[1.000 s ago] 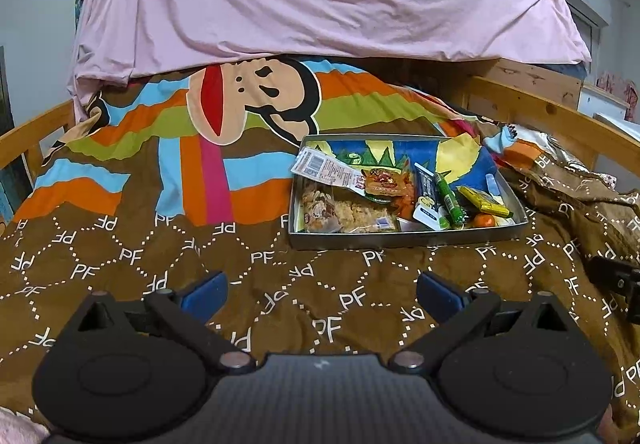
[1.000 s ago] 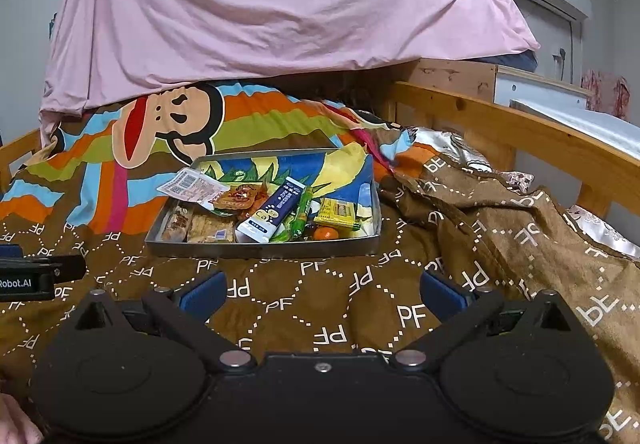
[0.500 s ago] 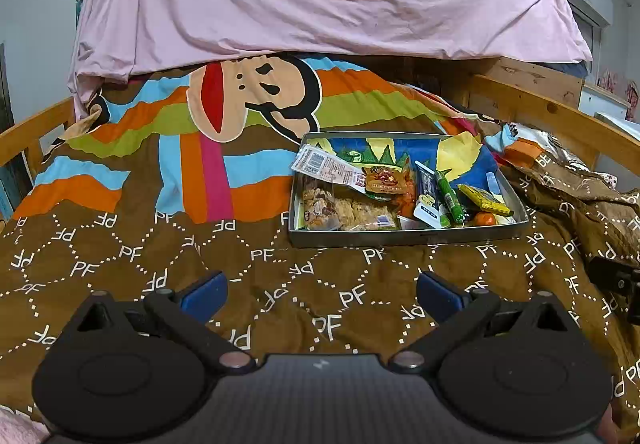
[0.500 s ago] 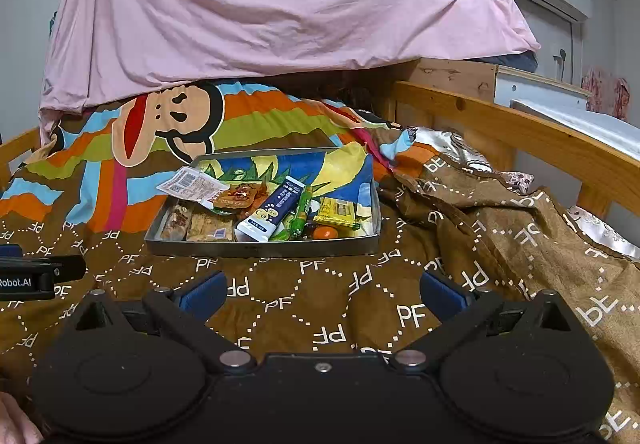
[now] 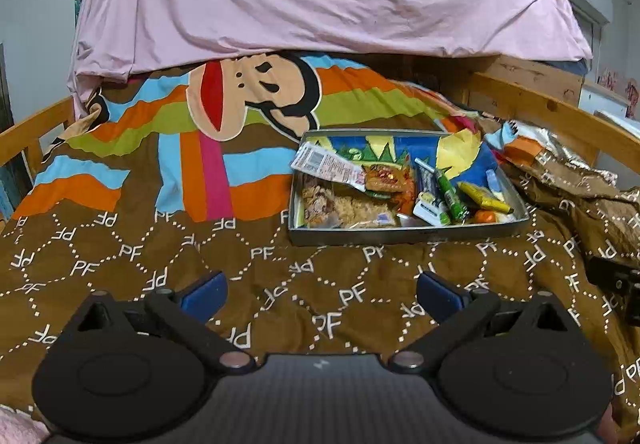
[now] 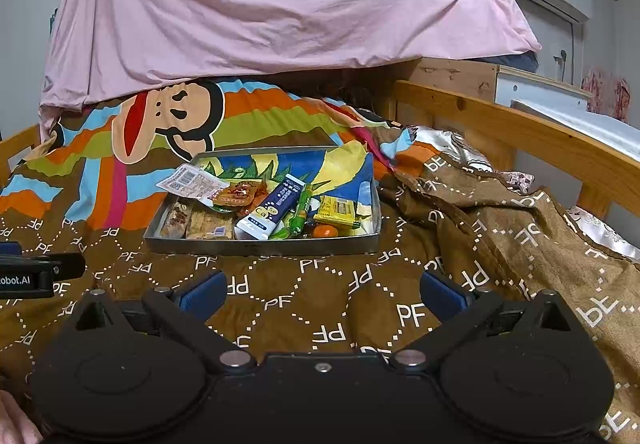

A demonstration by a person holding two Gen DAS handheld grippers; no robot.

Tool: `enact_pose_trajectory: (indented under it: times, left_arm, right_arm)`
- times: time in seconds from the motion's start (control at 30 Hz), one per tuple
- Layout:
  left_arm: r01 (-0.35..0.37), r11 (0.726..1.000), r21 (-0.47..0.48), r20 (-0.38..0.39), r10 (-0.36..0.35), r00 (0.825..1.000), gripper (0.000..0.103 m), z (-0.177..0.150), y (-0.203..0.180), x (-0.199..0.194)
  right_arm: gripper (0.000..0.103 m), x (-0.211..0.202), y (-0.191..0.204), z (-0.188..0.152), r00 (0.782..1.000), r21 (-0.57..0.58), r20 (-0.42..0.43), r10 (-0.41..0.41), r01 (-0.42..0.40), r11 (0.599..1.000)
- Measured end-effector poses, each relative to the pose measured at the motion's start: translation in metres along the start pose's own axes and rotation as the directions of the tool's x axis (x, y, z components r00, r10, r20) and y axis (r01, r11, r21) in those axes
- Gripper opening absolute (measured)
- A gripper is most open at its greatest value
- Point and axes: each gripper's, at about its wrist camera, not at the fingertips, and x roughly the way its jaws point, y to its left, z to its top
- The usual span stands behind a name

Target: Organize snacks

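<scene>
— Lying flat on the brown quilted bedspread [image 6: 304, 296] with its white lettering, the shallow grey metal tray [image 6: 260, 246] is running its long side left to right across both views. Are you seeing the same?

— Yes. In the left wrist view that tray [image 5: 404, 236] is sitting ahead and to the right; in the right wrist view it is sitting ahead and slightly left. The snacks are crowding its near half.

— Which way are they pointing?

— The dark blue and white long packet [image 6: 270, 210] is lying slanted, its long axis going from the near left to the far right. The green stick packet [image 6: 301, 210] is lying just beside it, nearly parallel. The yellow flat packet [image 6: 338, 211] is resting to their right, with the small orange round sweet [image 6: 325, 231] near the front wall. The white barcode wrapper [image 6: 190, 182] is hanging over the tray's left rim.

— And the grippers?

— The left gripper [image 5: 322, 290] is hovering low over the bedspread, level, aiming forward, its blue-padded fingers [image 5: 204, 294] spreading wide with nothing between them. The right gripper [image 6: 322, 290] is doing likewise, fingers [image 6: 442, 294] wide apart and empty, well short of the tray. Each gripper is peeking into the other's view at the edge.
</scene>
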Motion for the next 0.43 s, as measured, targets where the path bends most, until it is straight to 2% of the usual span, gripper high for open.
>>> enact_pose_trajectory:
  times: [0.43]
  left_arm:
    - [-0.009,0.999,0.035,-0.008,0.009,1.0,0.103,-0.003,-0.0057,0.0013]
  right_arm:
    - [0.102,0.0044,-0.0001,-0.0022,1.0,-0.023,-0.013,0.004,-0.005,1.0]
